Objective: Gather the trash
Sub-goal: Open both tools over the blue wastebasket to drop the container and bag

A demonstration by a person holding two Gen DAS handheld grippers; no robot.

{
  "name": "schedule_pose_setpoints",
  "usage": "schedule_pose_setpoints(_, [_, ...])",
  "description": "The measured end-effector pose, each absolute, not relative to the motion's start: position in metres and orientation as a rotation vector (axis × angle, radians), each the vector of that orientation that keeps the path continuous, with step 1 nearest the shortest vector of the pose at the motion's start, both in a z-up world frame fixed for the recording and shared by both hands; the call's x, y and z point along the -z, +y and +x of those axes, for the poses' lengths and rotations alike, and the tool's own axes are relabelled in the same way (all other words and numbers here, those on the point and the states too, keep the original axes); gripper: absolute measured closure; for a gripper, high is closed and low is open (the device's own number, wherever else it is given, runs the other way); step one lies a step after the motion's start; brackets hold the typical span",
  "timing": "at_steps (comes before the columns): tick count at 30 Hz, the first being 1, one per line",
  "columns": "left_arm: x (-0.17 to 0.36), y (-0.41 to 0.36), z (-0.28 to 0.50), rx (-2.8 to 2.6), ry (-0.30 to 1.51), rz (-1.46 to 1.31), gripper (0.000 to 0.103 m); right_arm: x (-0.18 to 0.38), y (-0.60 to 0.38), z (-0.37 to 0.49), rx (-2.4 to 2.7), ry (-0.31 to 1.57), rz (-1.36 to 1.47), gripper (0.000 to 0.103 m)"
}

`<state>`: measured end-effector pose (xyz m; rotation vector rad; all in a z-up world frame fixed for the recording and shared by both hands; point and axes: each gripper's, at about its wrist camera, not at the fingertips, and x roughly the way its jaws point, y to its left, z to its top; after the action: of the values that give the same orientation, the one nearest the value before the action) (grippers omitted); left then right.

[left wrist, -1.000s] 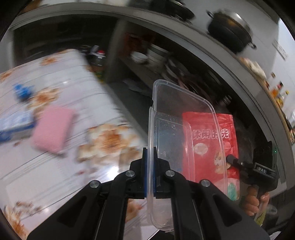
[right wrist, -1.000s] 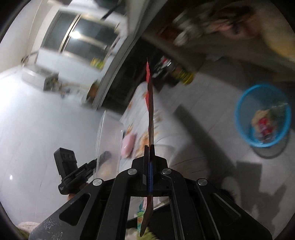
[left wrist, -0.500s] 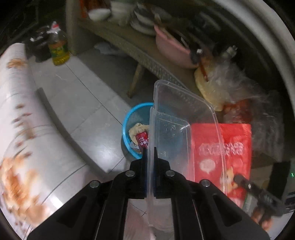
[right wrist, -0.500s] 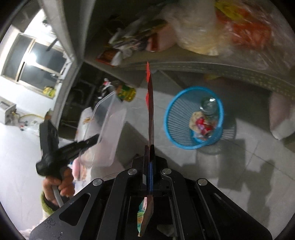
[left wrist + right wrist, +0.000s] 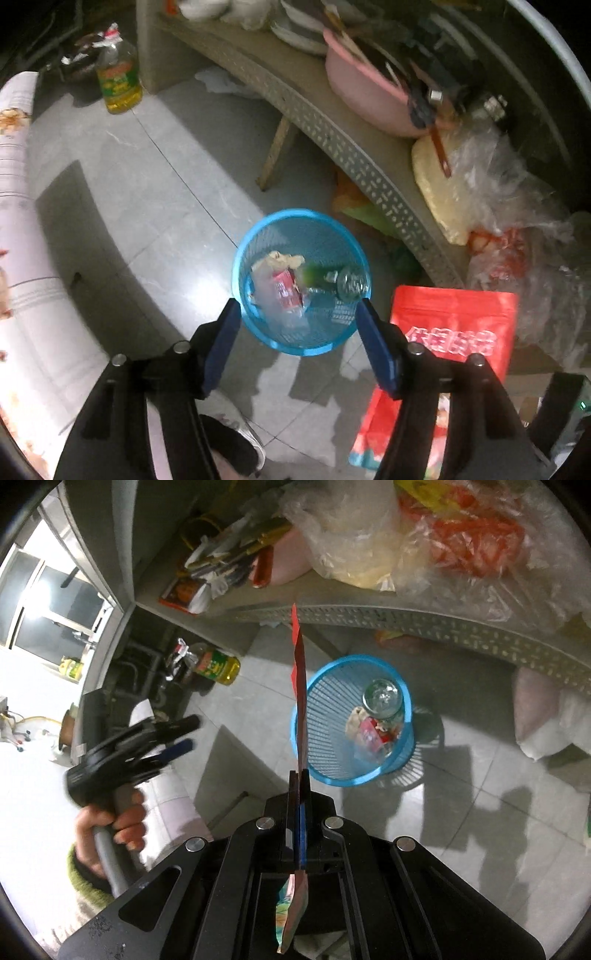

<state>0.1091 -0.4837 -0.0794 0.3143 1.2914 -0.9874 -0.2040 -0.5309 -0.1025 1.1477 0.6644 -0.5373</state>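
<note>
My left gripper (image 5: 298,308) hangs over the blue mesh basket (image 5: 301,213); its jaws are opening and nothing is between them. A blurred clear plastic container (image 5: 275,302) lies inside the basket on wrappers, beside a glass bottle (image 5: 349,284). In the right wrist view the left gripper (image 5: 190,733) is left of the basket (image 5: 332,716), held by a hand (image 5: 122,823). My right gripper (image 5: 299,775) is shut on a red snack pouch (image 5: 301,686), seen edge-on before the basket. The pouch (image 5: 454,325) also shows right of the basket.
A low shelf with a perforated edge (image 5: 354,155) runs behind the basket, loaded with a pink basin (image 5: 362,96) and plastic bags (image 5: 509,206). An oil bottle (image 5: 120,85) stands on the tiled floor. The floral-cloth table (image 5: 18,258) is at left, a shoe (image 5: 236,443) below.
My left gripper swung from the table to above the basket, then opened and let go of the clear container, which dropped in. The right gripper came along with the pouch.
</note>
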Motion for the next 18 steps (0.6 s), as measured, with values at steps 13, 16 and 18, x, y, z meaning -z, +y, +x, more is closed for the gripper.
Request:
schedule_pose_setpoints(13, [-0.018, -0.33, 0.114, 0.986, 1.085, 0.192, 0.028, 0.141, -0.574, -0.118, 0.533, 0.786, 1.059, 0.1])
schedule_pose_setpoints(16, [-0.026, -0.289, 0.111, 0.951, 1.045, 0.179, 0.026, 0.168, -0.592, -0.094, 0.597, 0.849, 1.011, 0.072])
schedule_pose_setpoints(18, [-0.027, -0.268, 0.109, 0.932, 1.035, 0.168, 0.025, 0.194, -0.599, -0.084, 0.674, 0.929, 0.969, 0.055])
